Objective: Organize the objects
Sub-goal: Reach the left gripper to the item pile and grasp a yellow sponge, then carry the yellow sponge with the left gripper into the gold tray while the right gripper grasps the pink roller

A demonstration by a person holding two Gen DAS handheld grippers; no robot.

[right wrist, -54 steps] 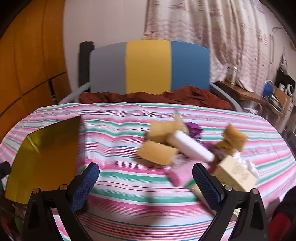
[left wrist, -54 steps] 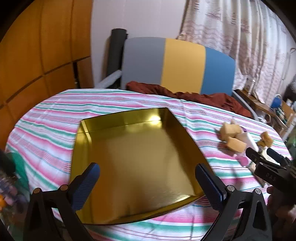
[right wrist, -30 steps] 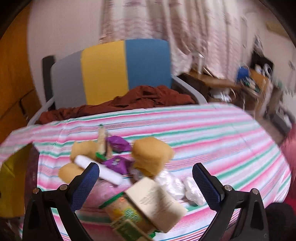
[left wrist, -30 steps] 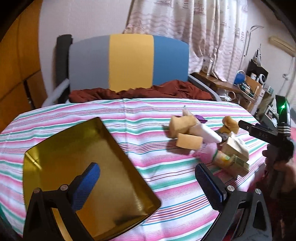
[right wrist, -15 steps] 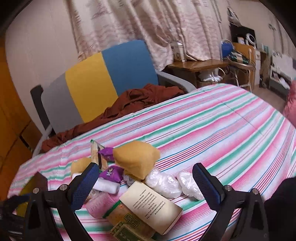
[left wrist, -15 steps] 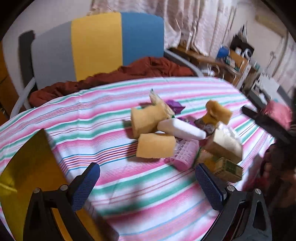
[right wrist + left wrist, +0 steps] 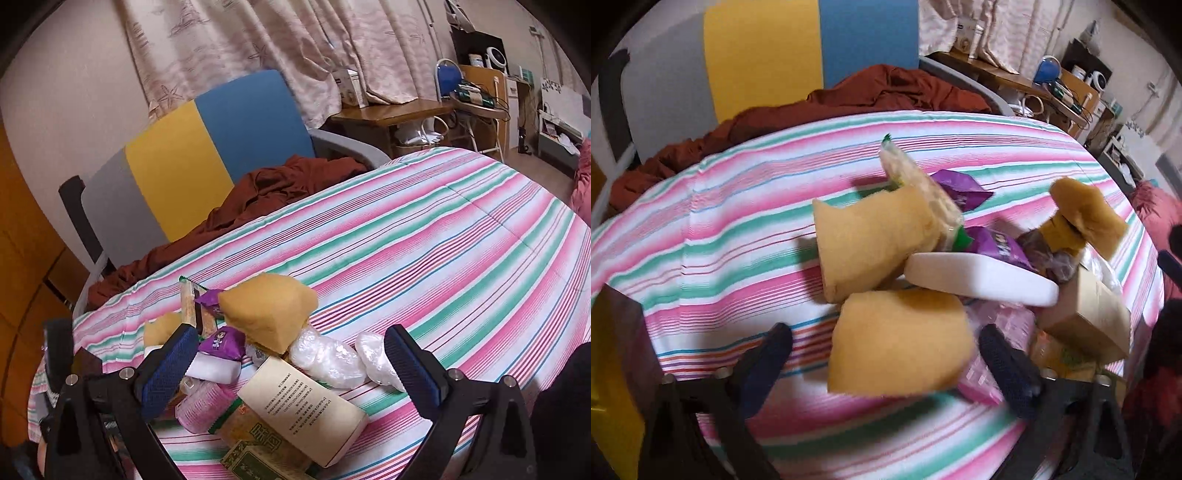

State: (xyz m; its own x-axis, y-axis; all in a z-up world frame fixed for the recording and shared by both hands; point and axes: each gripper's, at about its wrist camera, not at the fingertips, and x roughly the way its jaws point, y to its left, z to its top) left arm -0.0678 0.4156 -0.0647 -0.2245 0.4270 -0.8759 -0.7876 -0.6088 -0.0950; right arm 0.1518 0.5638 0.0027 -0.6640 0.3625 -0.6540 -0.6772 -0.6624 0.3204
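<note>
While the left hand-held gripper [image 7: 882,363] closes around a yellow sponge [image 7: 899,341] in the pile on the striped worktop [image 7: 738,236], pads not yet pressing, the right hand-held gripper [image 7: 291,363] hovers wide, empty, above a box [image 7: 301,404].

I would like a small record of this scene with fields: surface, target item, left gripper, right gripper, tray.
surface: striped cloth
target item: yellow sponge, nearest of the pile, between the left fingers
left gripper: closing around the sponge, pads not yet pressing
right gripper: open, above the pile, holding nothing
tray: gold tray at the left edge
</note>
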